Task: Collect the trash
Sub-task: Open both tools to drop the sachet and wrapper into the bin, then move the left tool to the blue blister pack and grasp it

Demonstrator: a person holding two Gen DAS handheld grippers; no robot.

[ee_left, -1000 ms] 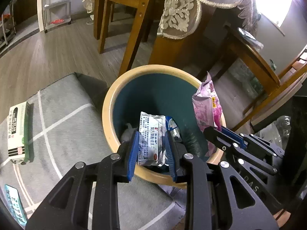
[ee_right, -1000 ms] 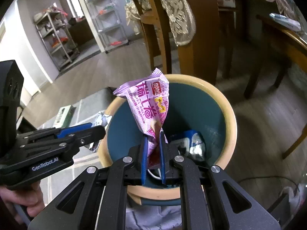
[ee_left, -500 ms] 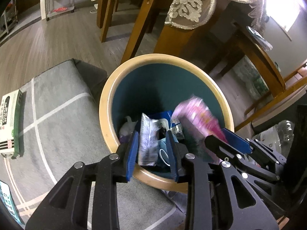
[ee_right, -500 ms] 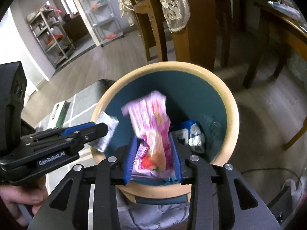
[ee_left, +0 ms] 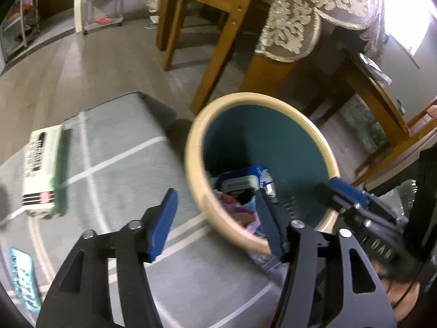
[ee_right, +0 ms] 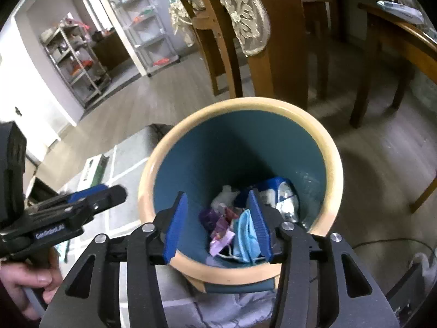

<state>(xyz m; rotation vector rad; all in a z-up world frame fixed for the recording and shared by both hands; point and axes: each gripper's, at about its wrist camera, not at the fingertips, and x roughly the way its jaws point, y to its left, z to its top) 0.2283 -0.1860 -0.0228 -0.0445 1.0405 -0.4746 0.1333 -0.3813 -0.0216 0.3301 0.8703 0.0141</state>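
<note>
Beside the bin, a box on rug.

A grey rug with white lines covers the wood floor at lower left. On the rug lie a white-and-green box and a teal packet; a tan-rimmed bin stands at centre.

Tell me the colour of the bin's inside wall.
Teal inside the bin, under a tan rim; clearest in the right wrist view.
</note>
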